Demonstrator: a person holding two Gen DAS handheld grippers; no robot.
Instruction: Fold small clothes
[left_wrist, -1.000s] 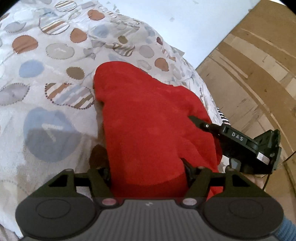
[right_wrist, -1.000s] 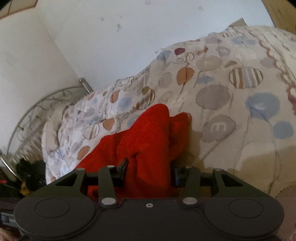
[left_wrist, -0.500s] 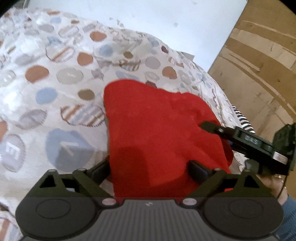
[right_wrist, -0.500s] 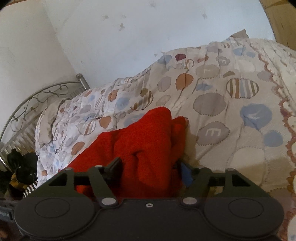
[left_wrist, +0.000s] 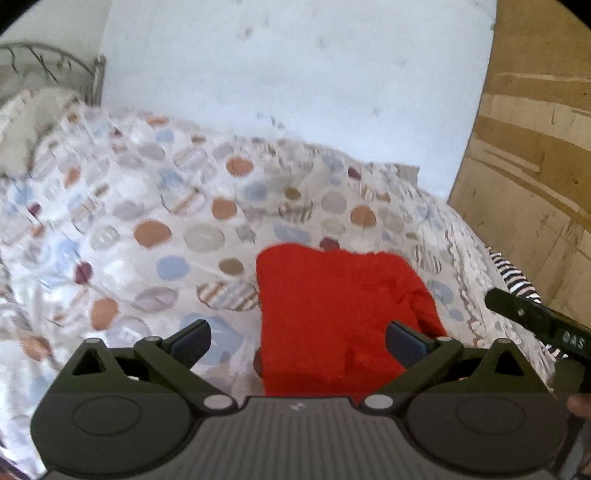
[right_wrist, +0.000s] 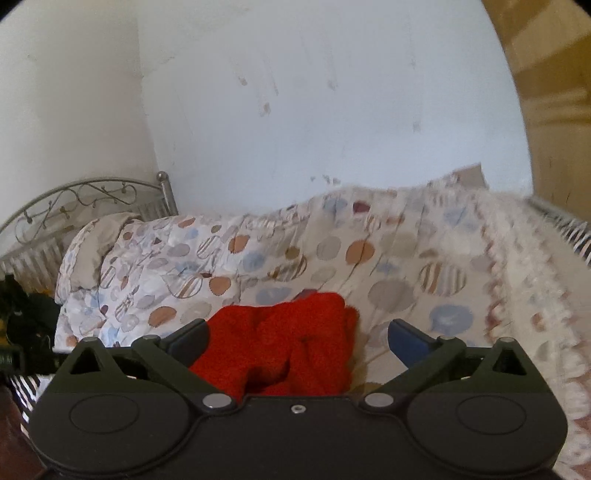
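Right now your left claw (left_wrist: 298, 338) and right claw (right_wrist: 297, 338) both gape apart, gripping nothing; the folded red fleece garment (left_wrist: 332, 314) lies on the spotted quilted bedspread (left_wrist: 166, 236), at twelve o'clock from each claw.

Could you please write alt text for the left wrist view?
A folded red garment lies on a bed under a dotted quilt, between the open jaws of the left gripper. The right gripper shows at the right edge, before a white wall.
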